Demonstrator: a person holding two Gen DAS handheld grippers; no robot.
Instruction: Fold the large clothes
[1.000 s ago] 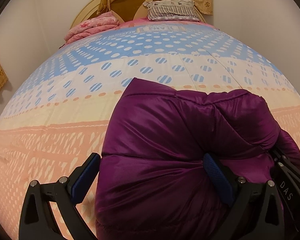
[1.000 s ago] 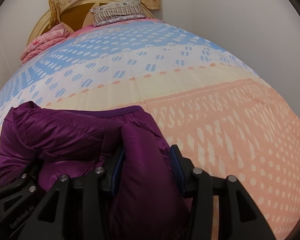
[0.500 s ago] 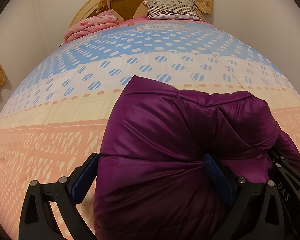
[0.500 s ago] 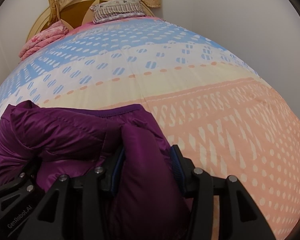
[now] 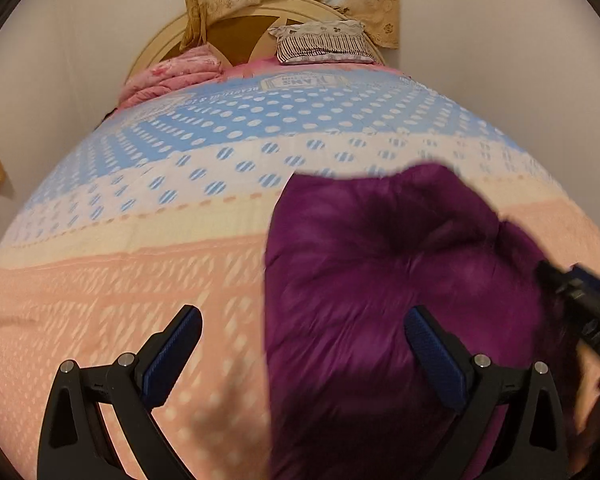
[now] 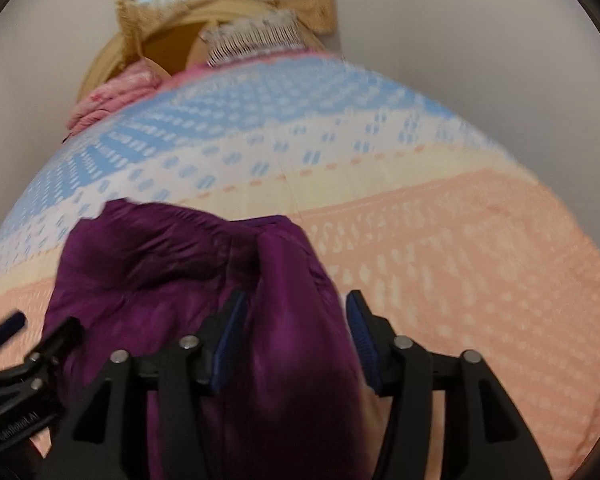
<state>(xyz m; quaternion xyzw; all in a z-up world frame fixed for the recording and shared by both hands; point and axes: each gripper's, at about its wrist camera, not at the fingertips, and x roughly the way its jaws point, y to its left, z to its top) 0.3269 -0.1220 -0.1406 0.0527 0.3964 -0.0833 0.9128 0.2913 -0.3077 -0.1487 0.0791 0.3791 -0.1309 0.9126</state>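
Now both grippers release: left gripper (image 5: 300,354) jaws wide, right gripper (image 6: 292,340) jaws just opening, loose around purple jacket (image 6: 204,280), folded bundle on bedspread (image 5: 120,240); pillow (image 5: 324,42) far beyond jacket.

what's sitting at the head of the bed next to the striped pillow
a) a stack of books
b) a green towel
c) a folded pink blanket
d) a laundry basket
c: a folded pink blanket lies against the headboard, left of the striped pillow, far beyond the purple jacket.
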